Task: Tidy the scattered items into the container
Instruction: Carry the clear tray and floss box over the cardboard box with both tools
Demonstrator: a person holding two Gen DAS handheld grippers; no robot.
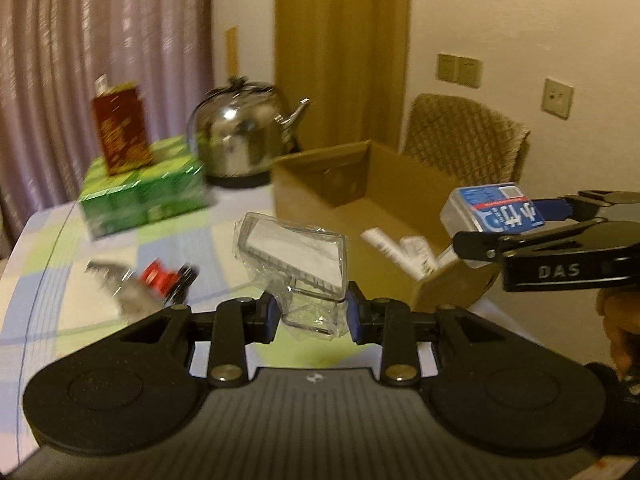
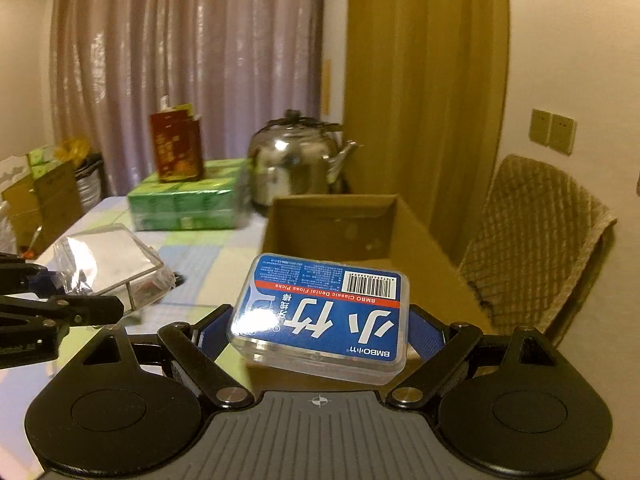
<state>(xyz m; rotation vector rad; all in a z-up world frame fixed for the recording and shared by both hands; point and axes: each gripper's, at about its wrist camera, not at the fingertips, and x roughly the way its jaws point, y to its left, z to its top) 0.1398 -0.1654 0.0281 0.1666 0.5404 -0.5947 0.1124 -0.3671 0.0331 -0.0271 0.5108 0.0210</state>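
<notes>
My left gripper (image 1: 313, 312) is shut on a clear plastic package (image 1: 294, 256) with a white card inside, held above the table, left of the open cardboard box (image 1: 320, 168). The package also shows in the right wrist view (image 2: 108, 264). My right gripper (image 2: 320, 332) is shut on a blue dental floss picks box (image 2: 320, 316), held over the near edge of the cardboard box (image 2: 332, 216). In the left wrist view the floss box (image 1: 492, 208) hangs over the cardboard box's right side. White items (image 1: 400, 252) lie inside the cardboard box.
A red and black item (image 1: 164, 280) in shiny wrapping lies on the checked tablecloth (image 1: 52, 256). A green carton pack (image 1: 140, 196) with a red box (image 1: 120, 128) on it and a steel kettle (image 1: 244, 132) stand at the back. A wicker chair (image 1: 468, 136) stands behind the box.
</notes>
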